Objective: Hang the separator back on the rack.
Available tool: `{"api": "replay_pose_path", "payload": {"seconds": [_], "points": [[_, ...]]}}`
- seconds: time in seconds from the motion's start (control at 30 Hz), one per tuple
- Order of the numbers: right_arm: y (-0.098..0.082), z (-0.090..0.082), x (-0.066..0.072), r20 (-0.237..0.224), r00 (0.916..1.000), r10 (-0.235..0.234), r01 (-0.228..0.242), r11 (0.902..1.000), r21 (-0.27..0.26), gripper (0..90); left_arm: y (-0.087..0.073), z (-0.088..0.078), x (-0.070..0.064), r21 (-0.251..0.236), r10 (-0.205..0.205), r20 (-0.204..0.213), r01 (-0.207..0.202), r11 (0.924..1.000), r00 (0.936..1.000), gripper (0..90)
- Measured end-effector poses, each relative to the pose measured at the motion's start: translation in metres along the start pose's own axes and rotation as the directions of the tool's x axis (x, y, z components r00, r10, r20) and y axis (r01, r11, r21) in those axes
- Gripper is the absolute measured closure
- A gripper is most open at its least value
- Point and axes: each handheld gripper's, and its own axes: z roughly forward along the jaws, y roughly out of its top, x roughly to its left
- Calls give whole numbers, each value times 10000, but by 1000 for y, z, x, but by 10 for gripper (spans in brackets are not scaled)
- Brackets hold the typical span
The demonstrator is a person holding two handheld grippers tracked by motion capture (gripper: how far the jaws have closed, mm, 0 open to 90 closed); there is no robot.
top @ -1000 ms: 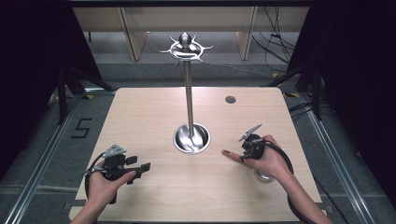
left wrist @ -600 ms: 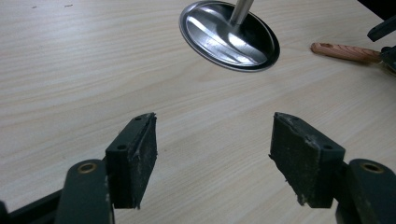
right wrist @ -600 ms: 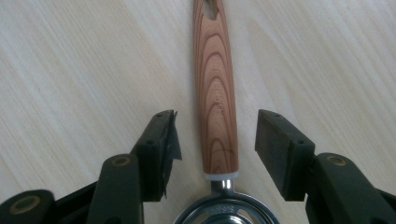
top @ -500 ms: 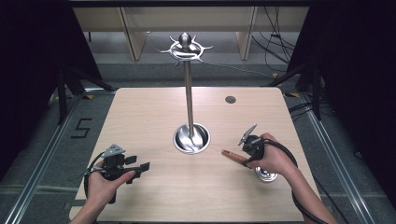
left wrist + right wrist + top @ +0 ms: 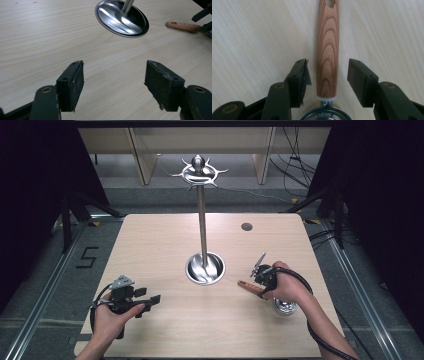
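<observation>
- Right gripper [image 5: 328,72] jaws had just been opening, spread wide around the wooden handle [image 5: 327,50], pads clear of it.
- Handle lay flat on the table [image 5: 165,245] near its right edge, beside the stand base [image 5: 205,268].
- Left gripper [image 5: 113,82] wide open, empty, near the front-left corner.

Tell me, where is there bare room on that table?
Bare wood spans the table's far corners and the near edge between both hands. It is crowded beside the stand's dish base, where the right gripper straddles the wooden-handled utensil.

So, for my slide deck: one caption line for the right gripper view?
Right gripper open, its jaws either side of the wooden handle lying on the table.
</observation>
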Motion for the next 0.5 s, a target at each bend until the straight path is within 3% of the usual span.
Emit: {"api": "replay_pose_path", "payload": {"seconds": [0.07,0.1,0.13,0.27,0.5], "points": [[-2,2,0,-12,9996,274,-274,9994,194,518,0,0,0,20,4,-22,-4,10000,10000,310],[-3,4,-2,4,10000,-20,20,9998,177,524,0,0,0,55,-22,-6,22,10000,10000,310],[-3,5,-3,-4,10000,-24,24,9998,193,530,0,-1,1,133,116,-92,-115,9998,9999,310],[-4,8,-3,77,10000,21,-22,9999,111,560,0,0,-1,-68,-18,10,18,10000,10000,310],[-3,11,-4,-53,9999,136,-136,9998,112,599,0,-1,0,-4,41,-38,-41,10000,10000,310]]}}
